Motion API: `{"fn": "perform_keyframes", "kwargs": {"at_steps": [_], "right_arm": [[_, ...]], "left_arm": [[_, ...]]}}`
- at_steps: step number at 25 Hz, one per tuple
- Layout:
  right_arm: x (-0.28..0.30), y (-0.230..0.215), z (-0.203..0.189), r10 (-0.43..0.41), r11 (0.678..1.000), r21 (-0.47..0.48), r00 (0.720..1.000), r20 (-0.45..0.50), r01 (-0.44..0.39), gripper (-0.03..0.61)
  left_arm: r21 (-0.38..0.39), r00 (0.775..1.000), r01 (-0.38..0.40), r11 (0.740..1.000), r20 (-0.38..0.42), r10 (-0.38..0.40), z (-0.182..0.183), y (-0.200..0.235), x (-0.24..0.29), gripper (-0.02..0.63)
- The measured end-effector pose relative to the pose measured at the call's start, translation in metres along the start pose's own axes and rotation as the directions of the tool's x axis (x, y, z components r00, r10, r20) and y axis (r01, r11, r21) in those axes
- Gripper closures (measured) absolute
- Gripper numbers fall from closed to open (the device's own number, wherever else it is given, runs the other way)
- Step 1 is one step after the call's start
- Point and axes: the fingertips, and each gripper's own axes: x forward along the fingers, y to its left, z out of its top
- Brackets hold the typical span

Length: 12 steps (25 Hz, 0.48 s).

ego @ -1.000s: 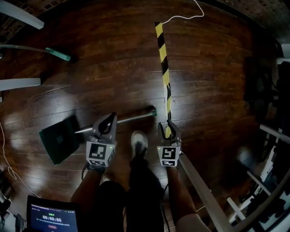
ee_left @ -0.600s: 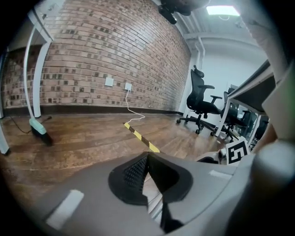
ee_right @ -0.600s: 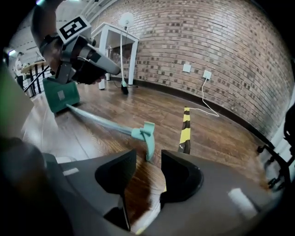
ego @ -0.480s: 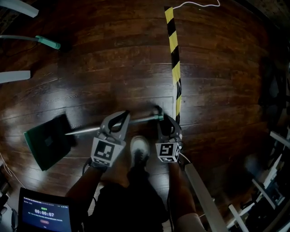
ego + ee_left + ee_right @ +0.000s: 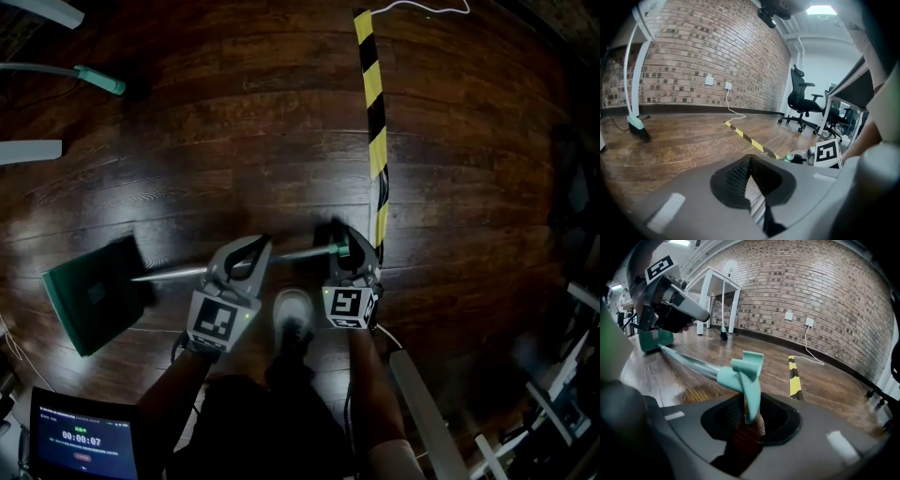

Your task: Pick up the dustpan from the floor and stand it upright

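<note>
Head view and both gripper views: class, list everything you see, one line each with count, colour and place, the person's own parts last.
floor: one, dark wood, throughout
dustpan: one, green pan, metal handle, teal end, lying on floor, left
hazard tape: one strip, yellow-black, on floor ahead
cable: one, white, from wall socket onto floor
long-handled tool: one, teal foot, far left
table: one, white, by brick wall
office chair: one, black, far end
screen: one, dark, bottom left
shoe: one, white, between the claws
left claw: one, grey, tips together, empty, over the handle
right claw: one, grey, jaws apart round the teal end, just closing further
</note>
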Motion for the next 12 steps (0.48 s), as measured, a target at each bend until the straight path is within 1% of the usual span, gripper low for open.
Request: {"fn": "perform_keyframes", "kwargs": {"at_steps": [2,4,6,8,9,12], "right_arm": [[-0.001,-0.002,-0.001,-0.012,1.0,0.003,1.0,-0.012,0.012,0.497],[-0.006,-0.003,0.002,-0.013,1.0,0.012,1.0,-0.025,0.013,0.499],[-0.018,-0.01,0.011,-0.031,0.998,0.059,0.999,-0.029,0.033,0.495],[-0.036,-0.025,0.031,-0.076,0.99,0.114,0.997,-0.015,0.077,0.497],[-0.047,-0.032,0.043,-0.097,0.987,0.125,0.995,-0.008,0.097,0.497],[-0.083,-0.05,0.086,-0.134,0.985,0.113,0.991,0.005,0.133,0.497]], "left_arm": [[-0.006,1.0,-0.003,1.0,0.004,0.003,0.002,0.0,-0.003,0.612],[-0.011,1.0,-0.014,1.0,0.007,0.014,0.008,0.001,-0.009,0.612],[-0.017,1.0,-0.028,0.999,0.006,0.028,0.016,0.001,-0.016,0.612],[-0.013,0.999,-0.035,0.999,0.007,0.036,0.029,-0.001,-0.025,0.612],[-0.01,0.999,-0.038,0.999,0.012,0.038,0.037,-0.003,-0.031,0.612],[-0.02,0.998,-0.052,0.998,0.04,0.053,0.071,-0.011,-0.055,0.612]]}}
